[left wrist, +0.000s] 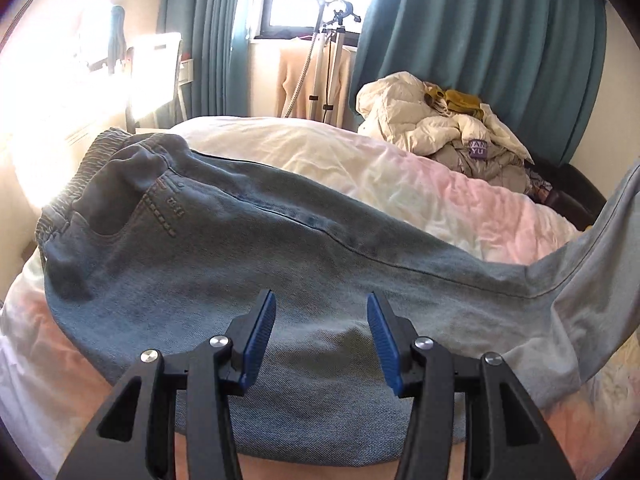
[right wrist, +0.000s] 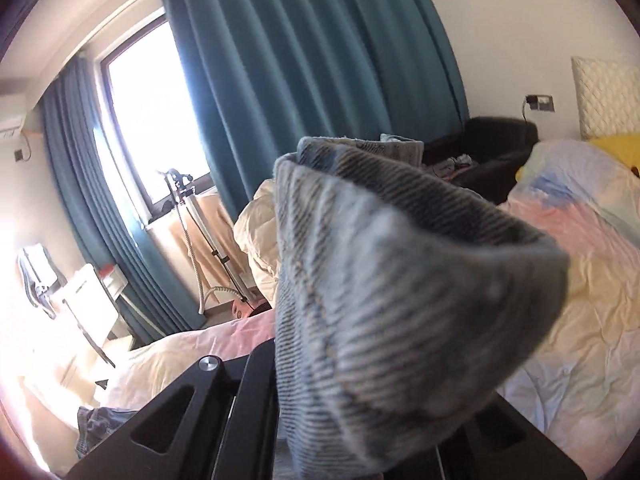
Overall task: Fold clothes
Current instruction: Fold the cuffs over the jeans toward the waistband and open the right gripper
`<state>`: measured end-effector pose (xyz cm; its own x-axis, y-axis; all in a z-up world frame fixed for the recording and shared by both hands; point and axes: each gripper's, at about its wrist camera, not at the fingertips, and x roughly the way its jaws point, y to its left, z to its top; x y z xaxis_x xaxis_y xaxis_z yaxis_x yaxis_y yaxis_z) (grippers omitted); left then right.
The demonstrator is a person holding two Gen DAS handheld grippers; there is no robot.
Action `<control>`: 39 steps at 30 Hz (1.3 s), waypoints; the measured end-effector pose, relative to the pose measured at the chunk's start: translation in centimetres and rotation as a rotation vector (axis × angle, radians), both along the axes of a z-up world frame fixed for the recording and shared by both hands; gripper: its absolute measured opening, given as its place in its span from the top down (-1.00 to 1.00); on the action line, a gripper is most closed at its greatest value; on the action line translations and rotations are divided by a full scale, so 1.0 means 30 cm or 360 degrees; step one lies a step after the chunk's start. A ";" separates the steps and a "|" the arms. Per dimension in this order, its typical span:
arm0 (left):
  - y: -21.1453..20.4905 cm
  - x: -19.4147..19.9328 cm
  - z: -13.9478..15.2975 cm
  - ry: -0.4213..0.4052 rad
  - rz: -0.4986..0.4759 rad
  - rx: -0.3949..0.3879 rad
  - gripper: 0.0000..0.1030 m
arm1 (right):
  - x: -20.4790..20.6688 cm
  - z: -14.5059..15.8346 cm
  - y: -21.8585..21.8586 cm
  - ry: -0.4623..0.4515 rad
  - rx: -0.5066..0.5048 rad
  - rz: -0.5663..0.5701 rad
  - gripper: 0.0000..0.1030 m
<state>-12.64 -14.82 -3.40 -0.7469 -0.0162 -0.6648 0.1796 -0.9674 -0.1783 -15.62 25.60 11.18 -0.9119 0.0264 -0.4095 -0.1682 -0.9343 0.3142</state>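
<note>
Left wrist view: the jeans (left wrist: 248, 248) lie stretched across the bed (left wrist: 360, 168), elastic waistband at the far left, legs running off to the right. At the right edge the leg end rises off the bedding (left wrist: 608, 232), lifted out of frame, which suggests something is carrying it up and over for a fold. The left gripper (left wrist: 321, 344) hovers low over the thigh area, blue pads spread apart with nothing between them. My read is that it sits there to pin the denim or mark a fold line while the other end travels, though it isn't pressing on anything yet as far as I can see. A heap of cream puffer clothing (left wrist: 436, 120) waits at the far side of the bed, by the teal curtains (left wrist: 480, 48).

Right wrist view: denim fills the lens! A bunched hem of the jeans (right wrist: 400, 280) stands straight out from the right gripper (right wrist: 320, 416), whose fingers are buried under the cloth, so it is clamped on that leg end. It is held high above the pastel bed sheet (right wrist: 580, 300), clear of the mattress, probably so the leg can swing toward the waistband without dragging.
</note>
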 end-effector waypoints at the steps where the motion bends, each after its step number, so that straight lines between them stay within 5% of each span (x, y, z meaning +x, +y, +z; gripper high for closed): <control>1: -0.022 0.007 0.008 0.0015 0.0025 0.0033 0.05 | -0.006 0.006 -0.053 0.0007 0.0035 0.0022 0.90; 9: -0.157 0.099 0.053 0.0130 0.0247 0.0253 0.05 | -0.011 -0.133 -0.485 -0.0033 0.0343 0.0251 0.90; 21: -0.271 0.141 0.064 0.0229 0.0330 0.0418 0.05 | 0.073 -0.796 -0.976 -0.0464 0.0782 0.0661 0.89; 28: -0.258 0.117 0.062 0.0255 0.0250 0.0476 0.05 | 0.084 -0.812 -0.993 -0.0444 0.0765 0.0703 0.89; 34: -0.255 0.108 0.046 0.0264 0.0142 0.0589 0.05 | 0.081 -0.796 -1.002 -0.0428 0.0742 0.0751 0.68; 37: -0.252 0.108 0.044 0.0278 0.0088 0.0653 0.05 | 0.118 -0.774 -0.992 -0.0403 0.0692 0.0873 0.33; 39: -0.244 0.105 0.041 0.0276 0.0060 0.0676 0.05 | 0.151 -0.756 -0.985 -0.0379 0.0658 0.0986 -0.16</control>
<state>-9.49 -22.14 -2.15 -0.8517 0.2015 -0.4836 0.1458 -0.7954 -0.5882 -11.09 -3.95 -11.51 -0.6989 -0.2658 -0.6640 0.4032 -0.9132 -0.0588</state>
